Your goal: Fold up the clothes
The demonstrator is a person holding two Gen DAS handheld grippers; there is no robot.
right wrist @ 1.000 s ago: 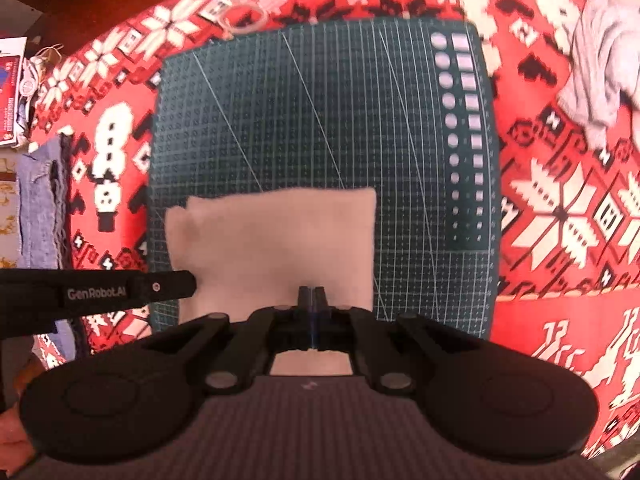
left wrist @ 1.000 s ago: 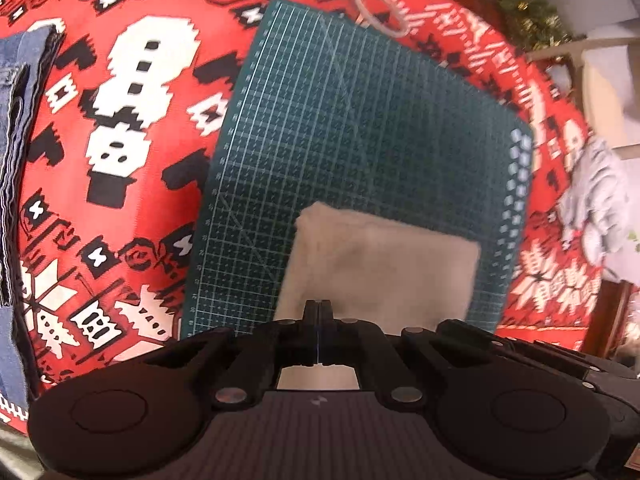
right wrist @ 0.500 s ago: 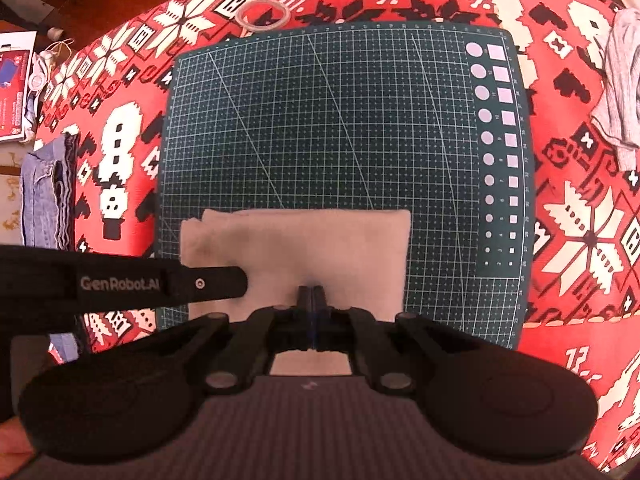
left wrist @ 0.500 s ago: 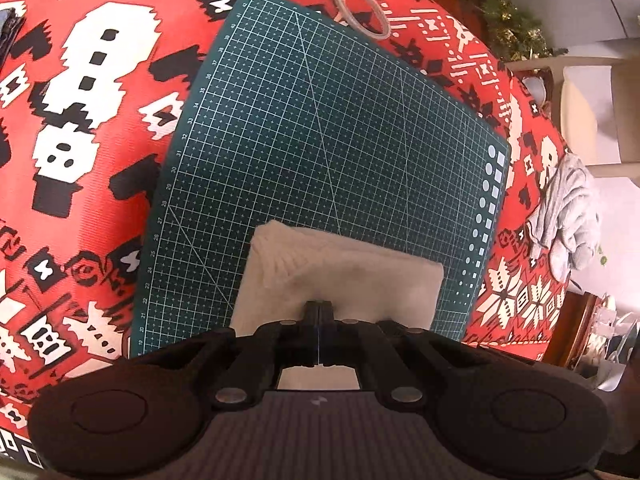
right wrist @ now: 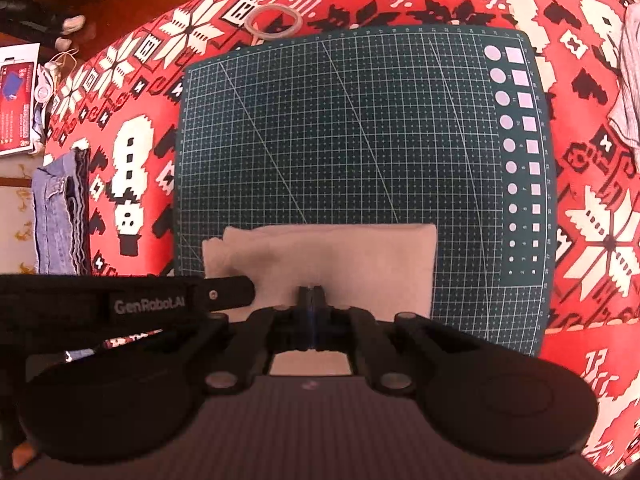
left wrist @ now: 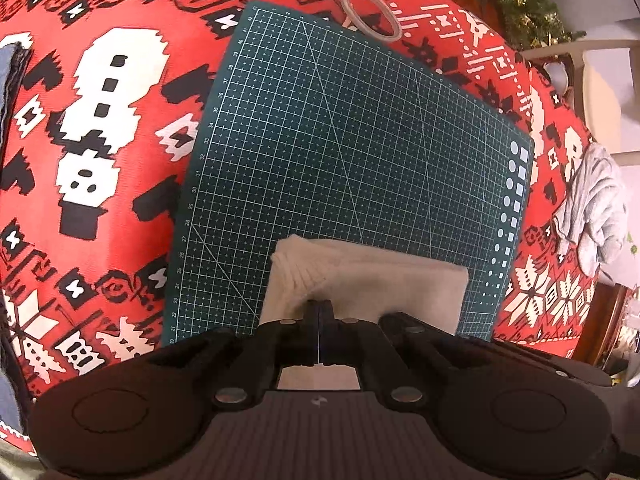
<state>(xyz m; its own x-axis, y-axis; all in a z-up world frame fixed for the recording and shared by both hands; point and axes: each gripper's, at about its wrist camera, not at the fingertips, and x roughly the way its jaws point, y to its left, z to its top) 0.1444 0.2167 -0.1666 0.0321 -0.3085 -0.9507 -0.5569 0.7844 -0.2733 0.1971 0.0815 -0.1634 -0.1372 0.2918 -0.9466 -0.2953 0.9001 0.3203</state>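
Lying on the near part of a green cutting mat point(right wrist: 360, 140), a folded beige cloth point(right wrist: 340, 264) is pinched along its near edge by the closed left gripper point(left wrist: 319, 312) and closed right gripper point(right wrist: 312, 298).

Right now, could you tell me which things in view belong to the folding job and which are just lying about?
Part of the job:
- beige cloth on the green cutting mat
- left tool and right tool, both shut at its near edge
- folded jeans
- crumpled grey garment

Lying about:
- tape ring
- red patterned tablecloth
- printed packet
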